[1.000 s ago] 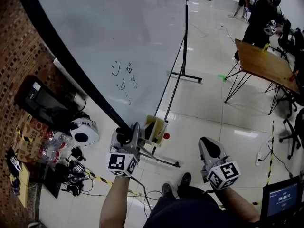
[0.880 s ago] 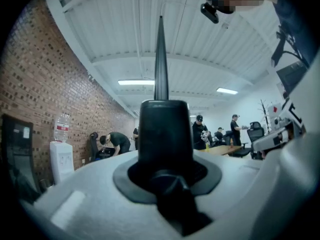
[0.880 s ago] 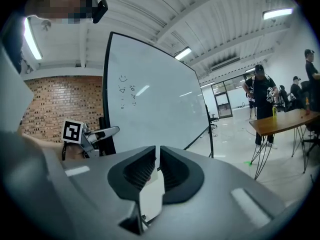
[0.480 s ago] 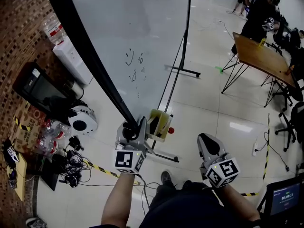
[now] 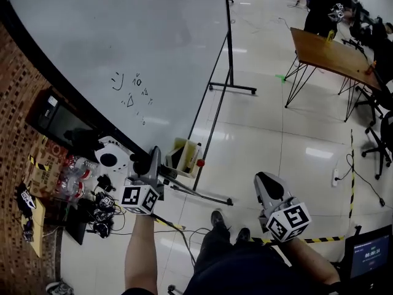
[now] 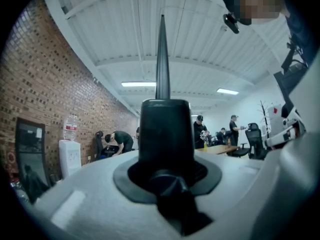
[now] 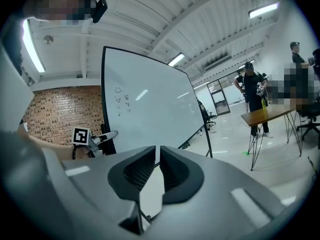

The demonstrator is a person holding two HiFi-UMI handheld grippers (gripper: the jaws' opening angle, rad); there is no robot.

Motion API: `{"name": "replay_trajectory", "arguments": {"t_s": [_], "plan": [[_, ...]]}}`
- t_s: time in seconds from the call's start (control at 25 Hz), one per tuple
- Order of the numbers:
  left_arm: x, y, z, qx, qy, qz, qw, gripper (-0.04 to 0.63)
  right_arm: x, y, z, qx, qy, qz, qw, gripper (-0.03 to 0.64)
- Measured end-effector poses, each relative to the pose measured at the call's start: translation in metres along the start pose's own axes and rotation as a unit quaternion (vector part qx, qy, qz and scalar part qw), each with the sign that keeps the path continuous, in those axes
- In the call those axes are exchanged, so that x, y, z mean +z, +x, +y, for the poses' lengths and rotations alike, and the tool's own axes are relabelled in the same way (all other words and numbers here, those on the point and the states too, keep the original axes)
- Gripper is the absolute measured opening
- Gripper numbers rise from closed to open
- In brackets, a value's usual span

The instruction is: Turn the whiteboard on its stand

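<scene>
Okay, your left tool (image 5: pixel 149 163) is clamped on the whiteboard (image 5: pixel 123 35) at its near upright edge, with the board stretching away ahead. Your right tool (image 5: pixel 265 183) is closed, empty, and well apart.

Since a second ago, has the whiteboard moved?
Yes. The whiteboard's black edge, held by the left claw, has swung left toward the white round device.

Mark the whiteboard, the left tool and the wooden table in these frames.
whiteboard (image 5: pixel 123 35), head view, on its bare white writing surface.
left tool (image 5: pixel 147 161), head view, at the jaw tips clamped on the board's black edge.
wooden table (image 5: pixel 328 49), head view, on its brown top.
</scene>
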State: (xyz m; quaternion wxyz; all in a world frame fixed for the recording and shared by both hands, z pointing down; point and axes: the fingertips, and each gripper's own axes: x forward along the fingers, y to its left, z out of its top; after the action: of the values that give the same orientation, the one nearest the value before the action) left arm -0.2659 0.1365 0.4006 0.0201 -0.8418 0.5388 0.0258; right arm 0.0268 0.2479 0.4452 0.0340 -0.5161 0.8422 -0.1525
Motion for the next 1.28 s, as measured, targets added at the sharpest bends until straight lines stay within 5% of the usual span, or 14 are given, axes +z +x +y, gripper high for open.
{"name": "replay_trajectory", "arguments": {"t_s": [0.56,1.0,1.28], "plan": [[-0.005,-0.093,-0.024,0.023,0.006,-0.007,0.9997,0.122,-0.023,-0.086,0.027,-0.02,-0.001,-0.023,1.0,0.029],[0.02,-0.106,-0.05,0.022,0.004,-0.005,0.9997,0.121,0.017,-0.129,0.055,-0.036,-0.049,-0.01,0.998,0.029],[0.04,-0.115,-0.062,0.027,0.012,-0.017,0.9994,0.121,-0.033,-0.216,0.059,-0.028,-0.035,0.041,0.998,0.029]]}}
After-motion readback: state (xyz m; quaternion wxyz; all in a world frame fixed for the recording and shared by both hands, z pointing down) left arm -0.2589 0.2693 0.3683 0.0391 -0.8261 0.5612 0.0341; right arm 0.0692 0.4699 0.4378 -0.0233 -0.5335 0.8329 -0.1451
